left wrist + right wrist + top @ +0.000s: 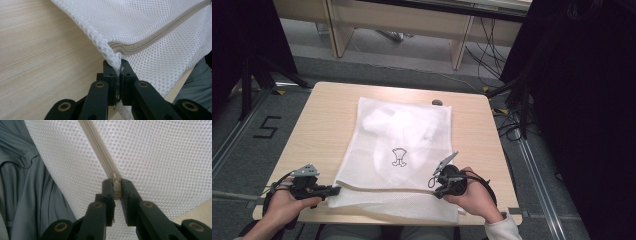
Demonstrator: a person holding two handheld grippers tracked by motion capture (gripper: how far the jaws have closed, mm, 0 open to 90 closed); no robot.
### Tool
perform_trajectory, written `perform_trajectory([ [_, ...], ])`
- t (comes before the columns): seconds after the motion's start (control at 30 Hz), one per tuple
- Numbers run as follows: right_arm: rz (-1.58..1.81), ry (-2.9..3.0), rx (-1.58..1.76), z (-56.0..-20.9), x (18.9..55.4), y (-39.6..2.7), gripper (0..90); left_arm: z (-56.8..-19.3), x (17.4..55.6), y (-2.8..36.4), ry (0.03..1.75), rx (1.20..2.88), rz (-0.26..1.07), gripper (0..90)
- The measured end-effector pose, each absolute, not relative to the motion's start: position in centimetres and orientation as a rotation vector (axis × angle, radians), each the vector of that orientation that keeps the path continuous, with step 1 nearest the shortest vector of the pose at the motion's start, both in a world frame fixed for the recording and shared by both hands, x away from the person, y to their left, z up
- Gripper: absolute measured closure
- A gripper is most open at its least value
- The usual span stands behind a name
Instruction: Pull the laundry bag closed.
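Observation:
A white mesh laundry bag [377, 150] lies flat on the wooden table [324, 117], with white cloth [397, 122] showing through its far half. A pale zipper [155, 37] runs along its near edge. My left gripper [336, 190] is at the bag's near left corner. In the left gripper view its jaws [118, 65] are shut on the mesh corner just below the zipper's end. My right gripper [435, 186] sits at the near right part of the bag. Its jaws [115, 182] are shut on the zipper pull [116, 188], where the zipper [97, 145] ends.
A small dark object [437, 102] lies at the table's far edge beyond the bag. Black stands and cables flank the table on the floor. The person's grey clothing [30, 195] is just below the near table edge.

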State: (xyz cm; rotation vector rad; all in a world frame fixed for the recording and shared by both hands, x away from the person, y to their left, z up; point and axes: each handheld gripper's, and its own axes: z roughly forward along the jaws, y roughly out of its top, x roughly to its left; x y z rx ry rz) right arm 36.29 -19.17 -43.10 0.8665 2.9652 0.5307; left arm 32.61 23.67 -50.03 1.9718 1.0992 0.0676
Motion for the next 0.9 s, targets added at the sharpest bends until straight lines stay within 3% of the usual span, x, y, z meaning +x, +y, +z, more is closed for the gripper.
perform_trajectory([
  [0.9, 0.525, 2.963, 0.903, -43.4, 36.3, -20.6, 82.2, -50.0, 32.6, 23.6, 1.103, 1.965, 0.082, 85.3],
])
